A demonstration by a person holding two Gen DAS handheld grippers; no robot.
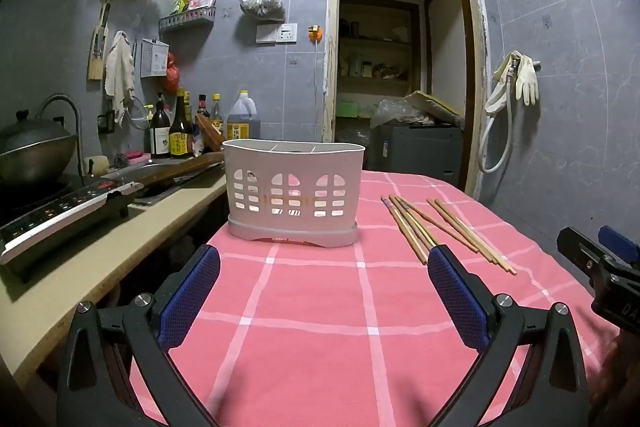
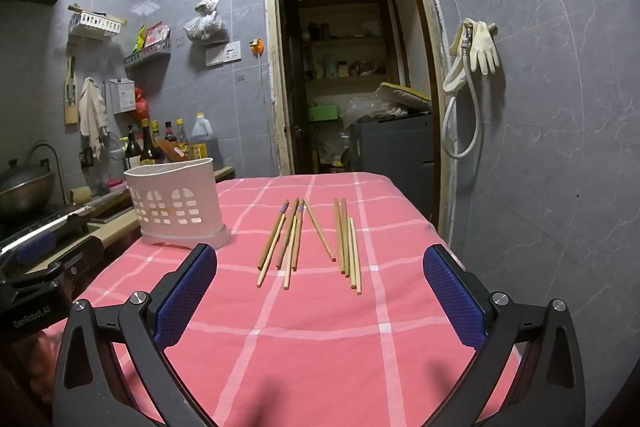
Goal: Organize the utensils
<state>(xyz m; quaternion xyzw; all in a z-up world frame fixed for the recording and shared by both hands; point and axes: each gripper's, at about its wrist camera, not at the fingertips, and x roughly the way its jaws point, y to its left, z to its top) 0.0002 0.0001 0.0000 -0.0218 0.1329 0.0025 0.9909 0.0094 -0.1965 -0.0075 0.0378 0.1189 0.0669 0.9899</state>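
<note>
Both left tongs (image 1: 324, 291) and right tongs (image 2: 320, 293) gape fully, empty, above the pink-clothed worktop (image 2: 320, 339); chopsticks (image 2: 308, 239) lie loose beside the white holder (image 2: 176, 203).

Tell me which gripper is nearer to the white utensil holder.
Left. The left gripper faces the white utensil holder head-on, open just short of it. The right gripper is open facing the chopsticks, with the holder off to its left.
</note>
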